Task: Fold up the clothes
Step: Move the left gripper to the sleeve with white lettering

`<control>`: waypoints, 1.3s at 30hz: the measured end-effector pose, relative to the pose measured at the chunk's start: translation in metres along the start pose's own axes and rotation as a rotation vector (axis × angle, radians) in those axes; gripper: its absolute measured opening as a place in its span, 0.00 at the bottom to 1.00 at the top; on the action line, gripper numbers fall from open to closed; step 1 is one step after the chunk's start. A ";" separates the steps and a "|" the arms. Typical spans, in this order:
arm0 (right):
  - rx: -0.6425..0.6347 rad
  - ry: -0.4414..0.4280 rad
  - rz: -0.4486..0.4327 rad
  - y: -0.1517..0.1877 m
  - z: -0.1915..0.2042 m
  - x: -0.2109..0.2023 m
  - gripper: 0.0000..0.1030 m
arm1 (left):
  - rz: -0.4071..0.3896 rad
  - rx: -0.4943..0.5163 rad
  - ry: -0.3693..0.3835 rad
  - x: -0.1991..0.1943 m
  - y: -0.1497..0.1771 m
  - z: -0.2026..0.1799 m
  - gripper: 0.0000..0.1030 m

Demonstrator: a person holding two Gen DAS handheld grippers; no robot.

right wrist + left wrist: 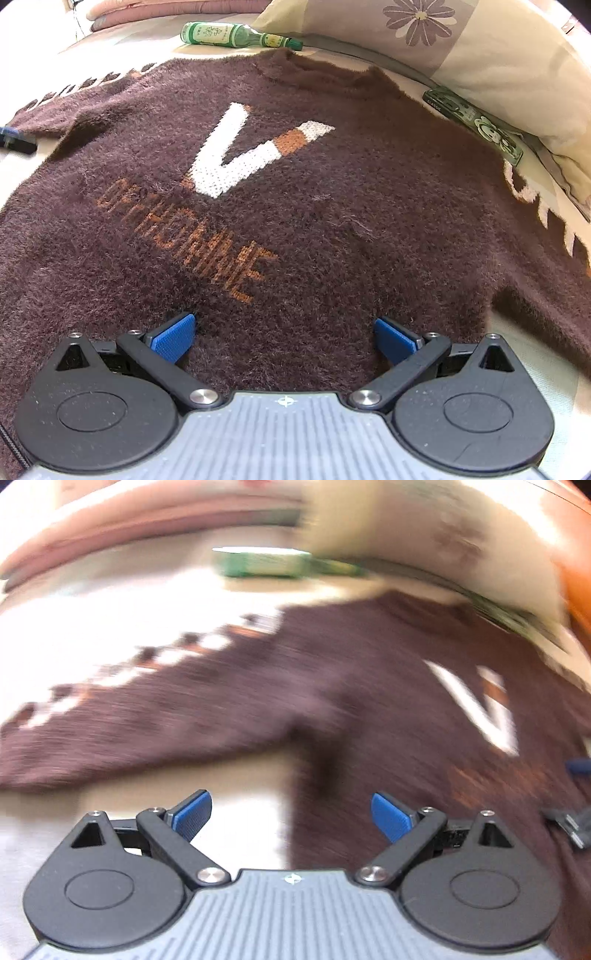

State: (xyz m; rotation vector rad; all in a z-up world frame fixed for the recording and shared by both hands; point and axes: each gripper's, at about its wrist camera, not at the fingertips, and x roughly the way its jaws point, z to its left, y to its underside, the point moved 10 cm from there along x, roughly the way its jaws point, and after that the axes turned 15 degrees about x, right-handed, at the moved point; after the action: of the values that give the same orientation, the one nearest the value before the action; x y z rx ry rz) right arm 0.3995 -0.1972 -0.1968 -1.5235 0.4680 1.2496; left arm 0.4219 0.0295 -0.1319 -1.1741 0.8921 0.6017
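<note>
Down at the hem, right gripper [284, 334] sits w/ blue pads [173, 341] spread wide, nothing pinched, fuzzy knit filling the gap between them. Sweater [314, 221] is brown, spread flat face-up on a cream bed [532, 373], collar at the far end. White V [225, 155] w/ an orange band on its right stroke sits mid-chest; orange lettering [188, 236] runs diagonally below it toward the gripper. Right sleeve [546, 210] w/ white marks trails off to the right, partly cut by the frame edge. Beyond the collar a green bottle [236, 35] lies on its side. A flat green pack [476, 123] lies along the sweater's right shoulder, against a flower-print pillow [461, 40].

Over on the other side, left gripper [291, 816] is also wide apart, empty, view heavily motion-blurred. It hangs over the spot where sweater [369, 720] body meets the left sleeve [147, 716]: left pad [192, 816] over bare bed [243, 812], right pad over brown knit. Sleeve stretches out to the left, white marks along its far edge. V [480, 709] shows at right, bottle [266, 563] a green smear up top. Bit of right gripper [570, 823] peeks in at the right edge.
</note>
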 end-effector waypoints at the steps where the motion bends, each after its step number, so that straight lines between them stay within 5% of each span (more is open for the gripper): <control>1: 0.000 0.001 0.003 0.000 0.000 0.000 1.00 | -0.005 -0.045 -0.028 0.001 -0.003 0.014 0.90; 4: -0.002 0.001 0.006 0.000 0.000 0.001 1.00 | -0.032 -0.146 -0.100 0.002 -0.014 0.053 0.90; 8: -0.004 0.000 -0.004 0.001 0.000 0.000 1.00 | -0.072 -0.158 -0.143 0.014 -0.030 0.086 0.90; 14: -0.002 0.022 -0.004 0.001 0.002 0.000 1.00 | 0.029 -0.180 -0.057 0.064 -0.012 0.101 0.90; 22: 0.078 0.140 0.162 -0.008 0.003 0.000 1.00 | 0.045 -0.070 -0.001 0.044 0.020 0.115 0.91; 25: 0.140 0.195 0.127 -0.022 0.005 -0.010 1.00 | 0.005 -0.022 -0.021 0.035 0.004 0.136 0.91; 29: 0.193 0.228 0.087 -0.044 0.020 -0.015 1.00 | 0.012 -0.123 -0.036 0.060 -0.003 0.179 0.91; 32: 0.226 0.220 0.047 -0.061 0.040 -0.014 1.00 | 0.042 -0.208 -0.049 0.078 0.008 0.202 0.90; 39: 0.196 0.139 0.061 -0.082 0.092 -0.005 1.00 | 0.047 -0.209 -0.066 0.064 0.043 0.213 0.91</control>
State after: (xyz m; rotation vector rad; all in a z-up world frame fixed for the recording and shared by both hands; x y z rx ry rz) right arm 0.4208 -0.0883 -0.1436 -1.4432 0.7117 1.1138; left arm 0.4804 0.2429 -0.1814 -1.3153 0.8171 0.7822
